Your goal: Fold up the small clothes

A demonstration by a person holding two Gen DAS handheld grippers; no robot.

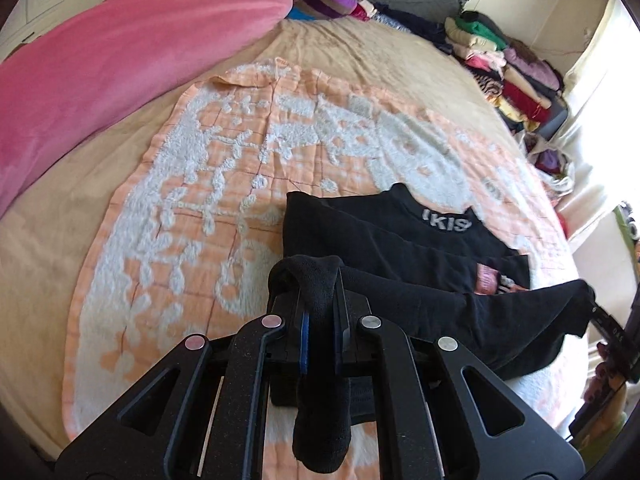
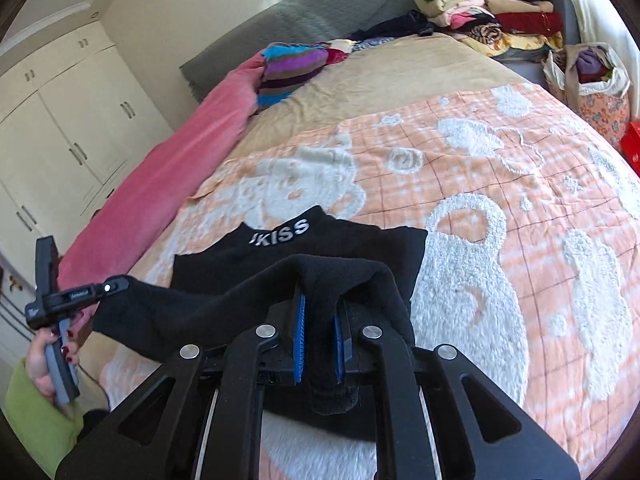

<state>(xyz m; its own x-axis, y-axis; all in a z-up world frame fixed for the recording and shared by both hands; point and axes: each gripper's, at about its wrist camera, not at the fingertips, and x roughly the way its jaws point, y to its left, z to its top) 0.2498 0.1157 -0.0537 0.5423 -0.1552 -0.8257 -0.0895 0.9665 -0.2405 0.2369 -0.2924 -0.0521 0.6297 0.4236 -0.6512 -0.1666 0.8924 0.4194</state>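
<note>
A bed (image 2: 400, 68) with a peach-and-white blanket (image 1: 200, 184) serves as the folding surface. The left tool (image 1: 322, 320) and right tool (image 2: 320, 328), both clamped tight, each pinch a bottom corner of the black garment (image 2: 280, 264), lifting its hem off the bed's near edge, probably to fold it toward the collar, which lies flat mid-blanket.

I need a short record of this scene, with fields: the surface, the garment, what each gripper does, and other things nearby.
surface: peach and white blanket spread on a bed
garment: black top, white letters at its neck, partly lifted off the blanket
left gripper: shut on the top's bottom edge
right gripper: shut on the same edge, further along
nearby: pink blanket along one side; stacks of folded clothes at the far corner
</note>
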